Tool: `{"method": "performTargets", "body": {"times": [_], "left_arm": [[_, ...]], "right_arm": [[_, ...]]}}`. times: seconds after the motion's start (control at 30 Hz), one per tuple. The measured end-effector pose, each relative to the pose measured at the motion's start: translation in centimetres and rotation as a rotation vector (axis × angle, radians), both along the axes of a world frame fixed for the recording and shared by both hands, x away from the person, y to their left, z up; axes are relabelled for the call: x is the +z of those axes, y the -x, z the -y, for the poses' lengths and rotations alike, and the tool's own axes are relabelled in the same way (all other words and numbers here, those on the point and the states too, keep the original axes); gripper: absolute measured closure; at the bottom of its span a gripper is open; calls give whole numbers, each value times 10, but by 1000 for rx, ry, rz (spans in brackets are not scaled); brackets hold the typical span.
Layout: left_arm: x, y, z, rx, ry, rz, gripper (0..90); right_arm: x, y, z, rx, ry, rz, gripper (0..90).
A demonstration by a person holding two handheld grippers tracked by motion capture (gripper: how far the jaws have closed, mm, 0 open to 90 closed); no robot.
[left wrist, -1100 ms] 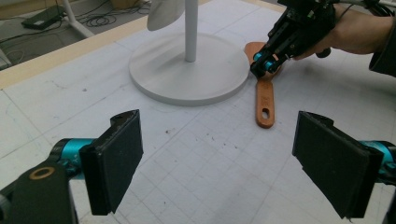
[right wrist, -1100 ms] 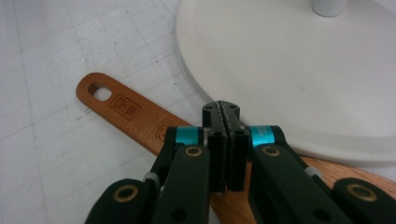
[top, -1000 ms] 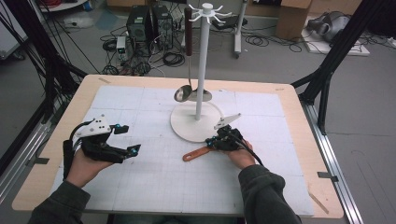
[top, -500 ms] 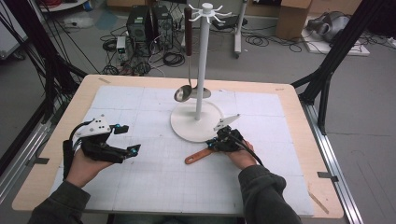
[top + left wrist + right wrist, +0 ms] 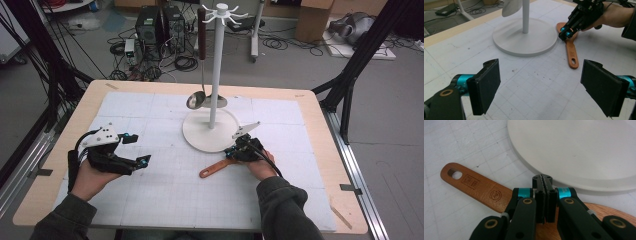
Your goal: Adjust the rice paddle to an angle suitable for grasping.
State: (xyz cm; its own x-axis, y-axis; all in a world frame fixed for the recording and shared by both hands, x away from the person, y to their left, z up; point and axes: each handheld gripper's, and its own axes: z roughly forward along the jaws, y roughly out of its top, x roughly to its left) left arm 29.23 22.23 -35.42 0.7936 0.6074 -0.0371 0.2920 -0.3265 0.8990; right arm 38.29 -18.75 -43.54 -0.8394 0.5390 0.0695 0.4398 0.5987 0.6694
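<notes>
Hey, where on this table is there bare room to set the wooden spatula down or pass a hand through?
Bare mat lies between the left gripper and the wooden spatula, and along the near edge between the person's forearms. It is crowded around the white stand's base, where the right gripper sits over the spatula and a ladle hangs.

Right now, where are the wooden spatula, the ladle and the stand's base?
wooden spatula [image 5: 571,53], left gripper view, on its handle.
ladle [image 5: 195,100], high view, on its bowl.
stand's base [image 5: 200,135], high view, on the bare white disc.
</notes>
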Motion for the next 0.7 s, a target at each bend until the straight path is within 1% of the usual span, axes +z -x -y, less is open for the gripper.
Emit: {"method": "performTargets", "body": {"times": [0.07, 0.1, 0.23, 0.33, 0.47, 0.57, 0.6, 0.7], "left_arm": [[0, 0, 0, 2, 6, -2, 167], [0, 0, 0, 0, 2, 0, 167], [0, 0, -1, 1, 6, 1, 167], [0, 0, 0, 0, 6, 1, 167], [0, 0, 0, -2, 1, 2, 167], [0, 0, 0, -2, -1, 1, 167], [0, 0, 0, -2, -2, 0, 167], [0, 0, 0, -3, -3, 0, 167]], "right_arm": [[0, 1, 0, -6, 4, -4, 898], [1, 1, 1, -3, 7, -5, 898], [1, 4, 4, -11, 9, -21, 898], [2, 5, 5, -10, 10, -14, 898], [4, 1, 11, -48, -2, 6, 898], [1, -4, 16, -77, 1, -1, 898], [0, -5, 17, -81, -6, 0, 897], [0, -6, 18, -81, -7, 2, 898]]}}
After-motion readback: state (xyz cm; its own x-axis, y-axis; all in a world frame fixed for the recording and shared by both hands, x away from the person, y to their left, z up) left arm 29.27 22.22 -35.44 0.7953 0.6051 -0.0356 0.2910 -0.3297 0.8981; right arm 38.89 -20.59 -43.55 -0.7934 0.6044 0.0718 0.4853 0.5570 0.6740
